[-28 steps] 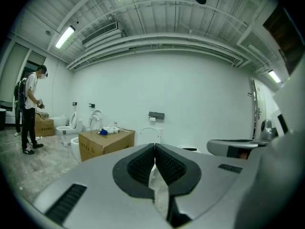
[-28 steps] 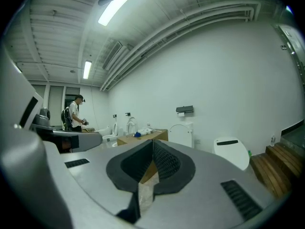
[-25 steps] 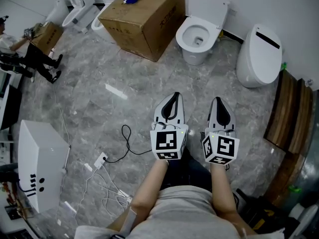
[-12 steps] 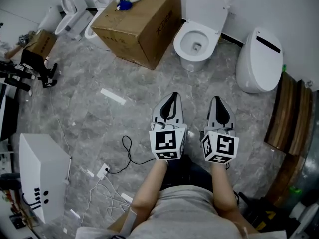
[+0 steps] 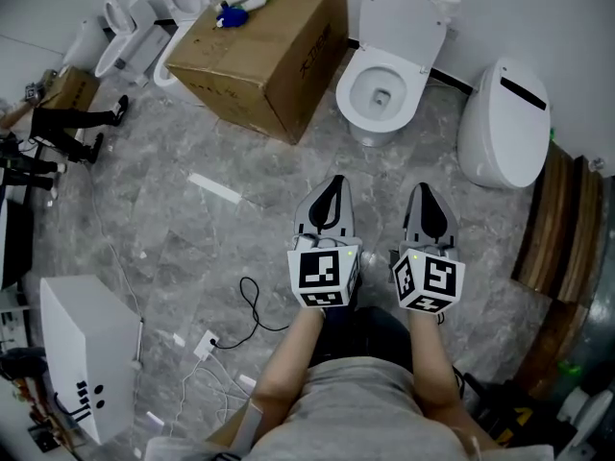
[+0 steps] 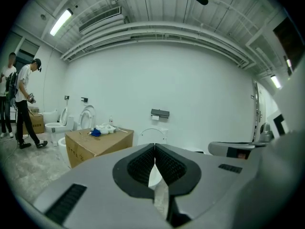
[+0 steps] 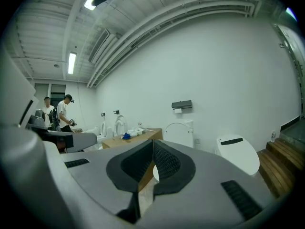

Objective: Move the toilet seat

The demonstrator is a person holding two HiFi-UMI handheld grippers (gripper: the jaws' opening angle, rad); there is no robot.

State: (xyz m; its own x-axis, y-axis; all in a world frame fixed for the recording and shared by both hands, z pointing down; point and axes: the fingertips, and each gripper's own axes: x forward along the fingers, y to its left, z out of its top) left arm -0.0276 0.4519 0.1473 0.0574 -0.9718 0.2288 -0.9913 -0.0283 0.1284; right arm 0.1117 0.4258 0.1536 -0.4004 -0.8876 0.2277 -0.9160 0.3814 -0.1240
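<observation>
The left grey plastic gripper (image 5: 333,183) (image 6: 154,147) and right grey plastic gripper (image 5: 423,191) (image 7: 152,142) stay shut, empty; the glossy white ceramic toilet (image 5: 357,89) and brown cardboard box (image 5: 279,36) now sit lower.

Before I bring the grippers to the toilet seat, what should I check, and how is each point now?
1. Left gripper empty, jaws together: ok.
2. Right gripper empty, jaws together: ok.
3. Open toilet in sight ahead, lid raised: ok.
4. Grippers close to the toilet: not ok, both are far from it.
5. Cable lies left of the grippers, not toward the toilet: ok.
</observation>
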